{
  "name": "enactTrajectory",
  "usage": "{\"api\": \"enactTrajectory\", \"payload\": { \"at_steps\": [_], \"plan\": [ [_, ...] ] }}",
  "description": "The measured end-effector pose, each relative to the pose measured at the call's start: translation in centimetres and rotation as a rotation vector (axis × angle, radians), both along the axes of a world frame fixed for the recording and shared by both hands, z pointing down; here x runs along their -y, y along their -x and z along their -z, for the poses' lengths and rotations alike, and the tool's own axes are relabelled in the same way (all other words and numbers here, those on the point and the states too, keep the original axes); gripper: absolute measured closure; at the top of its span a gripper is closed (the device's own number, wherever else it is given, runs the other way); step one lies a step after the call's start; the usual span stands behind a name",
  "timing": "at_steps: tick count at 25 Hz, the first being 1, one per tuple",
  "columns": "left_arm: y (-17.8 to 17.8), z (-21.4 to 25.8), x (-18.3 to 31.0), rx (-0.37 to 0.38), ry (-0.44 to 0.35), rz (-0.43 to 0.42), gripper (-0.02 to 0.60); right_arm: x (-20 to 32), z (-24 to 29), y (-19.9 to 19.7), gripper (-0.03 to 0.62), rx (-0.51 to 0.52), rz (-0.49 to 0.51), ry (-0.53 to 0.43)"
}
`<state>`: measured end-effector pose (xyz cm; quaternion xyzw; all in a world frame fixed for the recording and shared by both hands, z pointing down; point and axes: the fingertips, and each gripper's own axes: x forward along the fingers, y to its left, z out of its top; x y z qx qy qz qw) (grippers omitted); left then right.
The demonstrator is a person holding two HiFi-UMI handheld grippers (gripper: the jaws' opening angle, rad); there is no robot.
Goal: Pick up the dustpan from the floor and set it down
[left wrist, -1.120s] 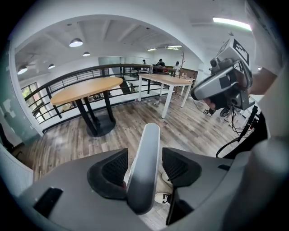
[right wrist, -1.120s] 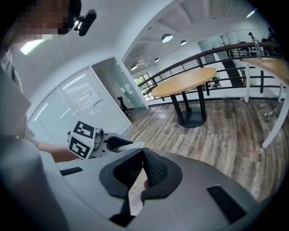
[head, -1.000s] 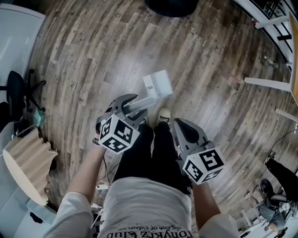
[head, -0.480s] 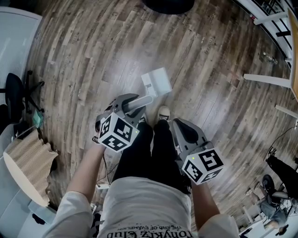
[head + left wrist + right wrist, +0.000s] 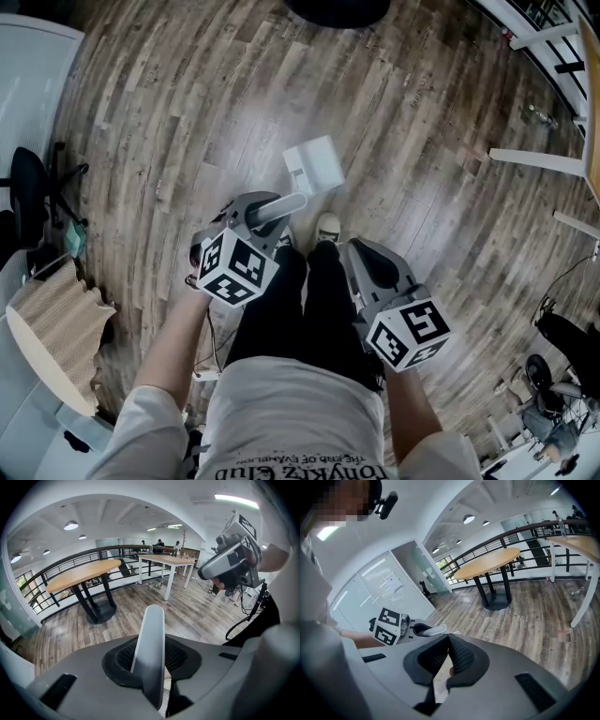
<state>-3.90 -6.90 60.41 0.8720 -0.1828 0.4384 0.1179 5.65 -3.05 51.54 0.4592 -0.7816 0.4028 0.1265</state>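
A white dustpan [image 5: 314, 167] rests on the wood floor just ahead of the person's shoes. Its long pale handle [image 5: 279, 208] slants back into my left gripper [image 5: 265, 214]. In the left gripper view the handle [image 5: 151, 639] stands upright between the dark pads of the left gripper [image 5: 150, 665]. The jaws have just been closing and now sit against it. My right gripper [image 5: 361, 255] hangs beside the person's right leg, apart from the dustpan. In the right gripper view the pads of the right gripper [image 5: 448, 643] meet at their tips with nothing between them.
A black round table base [image 5: 342, 9] lies at the far edge, and white table legs [image 5: 539, 167] stand at the right. An office chair [image 5: 33, 183] and a beige corrugated piece [image 5: 52, 319] are at the left. The person's shoe [image 5: 328, 228] is next to the handle.
The left gripper's jaws have narrowed round the dustpan handle. Both hands and the dustpan stay where they were.
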Motion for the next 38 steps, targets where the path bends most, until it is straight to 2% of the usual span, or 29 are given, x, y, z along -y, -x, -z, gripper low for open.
{"api": "enactTrajectory", "payload": {
  "at_steps": [12, 23, 38],
  "plan": [
    [-0.1, 1.2, -0.2, -0.014, -0.028, 0.033, 0.469, 0.1, 0.4, -0.3, 0.569, -0.004, 0.021, -0.005],
    [1.4, 3.6, -0.8, 0.015, -0.054, 0.060, 0.469, 0.1, 2.0, -0.3, 0.569, -0.034, 0.070, -0.035],
    [3.0, 11.6, -1.6, -0.040, -0.085, 0.160, 0.469, -0.5, 5.7, 0.3, 0.569, -0.074, 0.139, -0.085]
  ]
}}
